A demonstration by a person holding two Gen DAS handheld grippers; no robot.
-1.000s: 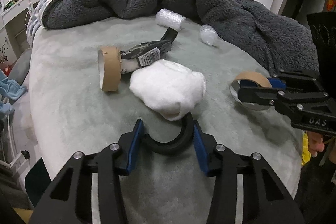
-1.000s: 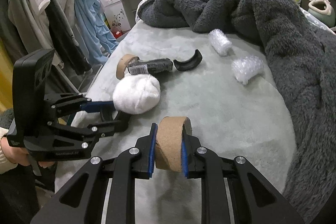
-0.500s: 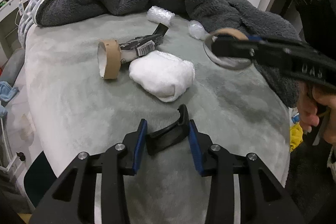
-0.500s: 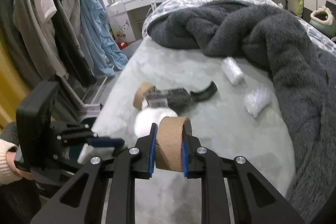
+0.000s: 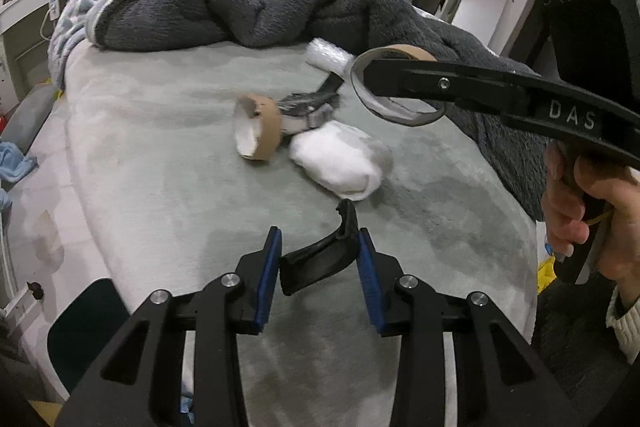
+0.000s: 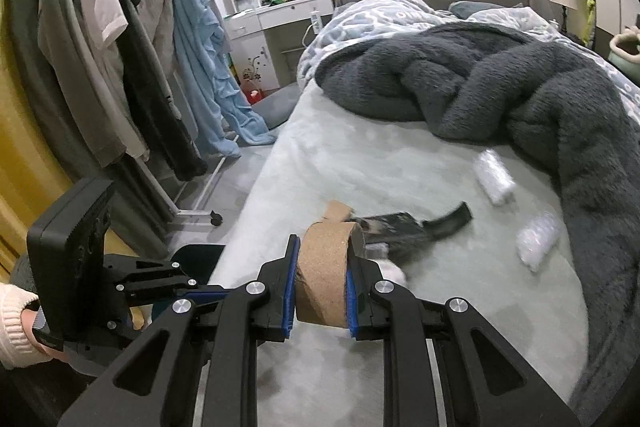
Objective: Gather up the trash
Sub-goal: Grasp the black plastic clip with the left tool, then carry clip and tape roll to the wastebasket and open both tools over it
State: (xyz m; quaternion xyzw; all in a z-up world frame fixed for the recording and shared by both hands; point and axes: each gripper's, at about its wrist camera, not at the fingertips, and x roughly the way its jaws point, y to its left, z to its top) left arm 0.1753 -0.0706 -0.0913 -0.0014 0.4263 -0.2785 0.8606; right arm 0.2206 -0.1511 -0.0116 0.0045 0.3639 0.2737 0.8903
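Note:
My left gripper (image 5: pixel 318 277) is shut on a curved black plastic piece (image 5: pixel 320 259) and holds it above the pale green bed cover (image 5: pixel 160 187). My right gripper (image 6: pixel 322 293) is shut on a brown cardboard tape ring (image 6: pixel 326 279), lifted above the bed; the ring also shows in the left wrist view (image 5: pixel 394 89). On the bed lie a second cardboard ring (image 5: pixel 258 131), a black wrapper with a label (image 5: pixel 308 107), a white wad (image 5: pixel 340 163), another black curved piece (image 6: pixel 450 221) and two bubble-wrap rolls (image 6: pixel 494 177) (image 6: pixel 538 235).
A dark grey fleece blanket (image 6: pixel 500 83) is heaped across the far and right side of the bed. A clothes rack with hanging garments (image 6: pixel 120 67) stands left of the bed. A dark bin (image 5: pixel 86 323) sits on the floor by the bed's near-left corner.
Both grippers rose and pulled back from the bed with their items. The right gripper with the ring moved up and across in front of the left view.

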